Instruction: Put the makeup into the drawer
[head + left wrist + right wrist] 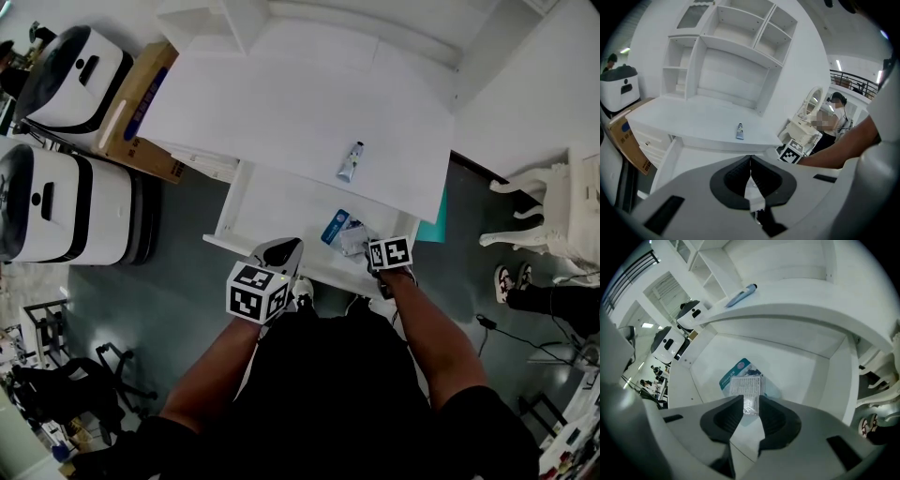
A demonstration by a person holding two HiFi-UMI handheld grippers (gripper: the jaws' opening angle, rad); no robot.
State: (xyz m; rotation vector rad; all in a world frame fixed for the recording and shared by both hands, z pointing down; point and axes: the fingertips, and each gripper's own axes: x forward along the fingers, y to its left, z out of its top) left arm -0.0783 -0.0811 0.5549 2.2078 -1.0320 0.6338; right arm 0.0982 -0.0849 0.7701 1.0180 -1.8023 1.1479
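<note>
The white desk's drawer point(272, 202) stands pulled out. In it lies a blue-edged makeup packet point(334, 226) with a clear printed packet point(353, 237) on top. My right gripper point(375, 249) hangs just over them. In the right gripper view its jaws point(751, 401) stand a little apart, the clear packet point(747, 387) lying at their tips on the blue one point(733, 372), unpressed. A small makeup tube point(350, 161) lies on the desk top above the drawer. My left gripper point(281, 251) sits at the drawer's front edge, jaws point(751, 159) closed together and empty.
A cardboard box point(141, 108) and two white machines point(66, 80) point(56, 202) stand left of the desk. A white ornate chair point(548, 211) is to the right. Open shelves point(736, 47) rise behind the desk top. A person point(834, 117) stands in the background.
</note>
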